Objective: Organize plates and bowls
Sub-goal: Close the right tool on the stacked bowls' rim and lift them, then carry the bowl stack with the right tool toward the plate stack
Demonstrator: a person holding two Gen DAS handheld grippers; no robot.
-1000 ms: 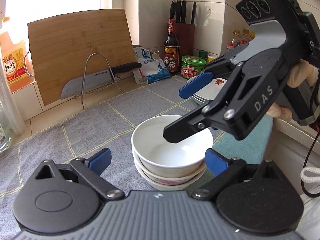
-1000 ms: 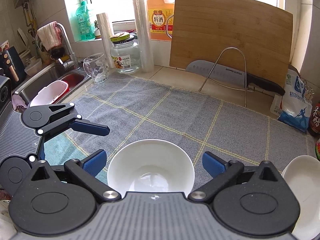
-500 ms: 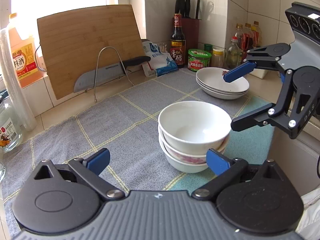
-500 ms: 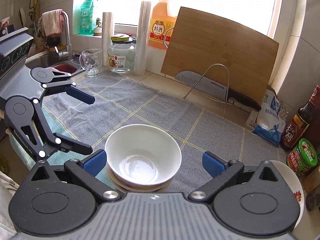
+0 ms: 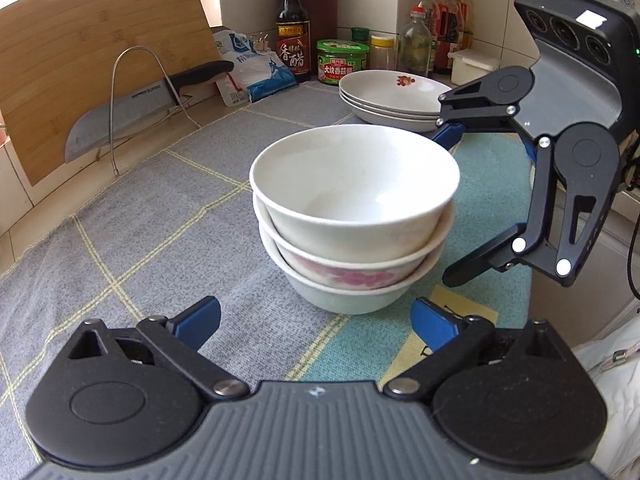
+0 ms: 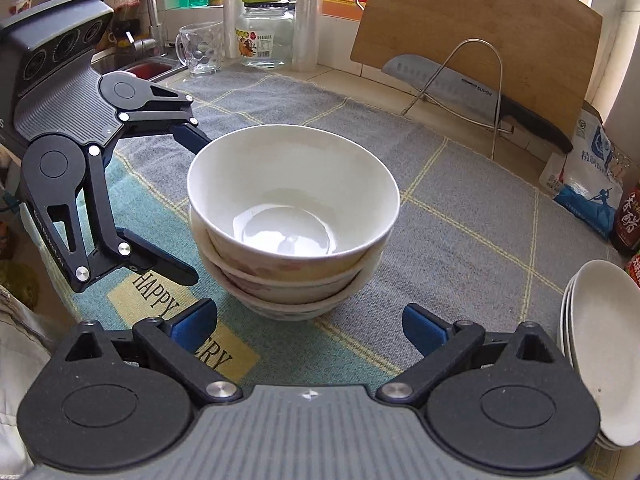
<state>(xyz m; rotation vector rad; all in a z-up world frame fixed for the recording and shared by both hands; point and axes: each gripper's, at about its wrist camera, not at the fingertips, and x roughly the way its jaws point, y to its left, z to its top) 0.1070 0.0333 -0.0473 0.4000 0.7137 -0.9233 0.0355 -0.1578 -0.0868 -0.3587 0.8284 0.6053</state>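
Three nested bowls stand on the grey checked cloth; the top one is plain white and the middle one has pink flowers. My left gripper is open, its blue pads low on either side of the stack's base and clear of it. Opposite it, my right gripper is also wide, and its jaws are closing with the bowl stack just ahead of the tips, untouched. Each gripper shows in the other's view: the right gripper and the left gripper. A pile of white plates sits behind.
A bamboo cutting board and a knife on a wire rack lean at the back wall. Sauce bottles, a green jar and a salt bag stand nearby. A glass mug, a jar and the sink lie far left.
Both grippers have dropped from above the bowls to the level of the stack. The right gripper, which hung over the top bowl, now stands beside the stack. The bowls look nearer in both views.
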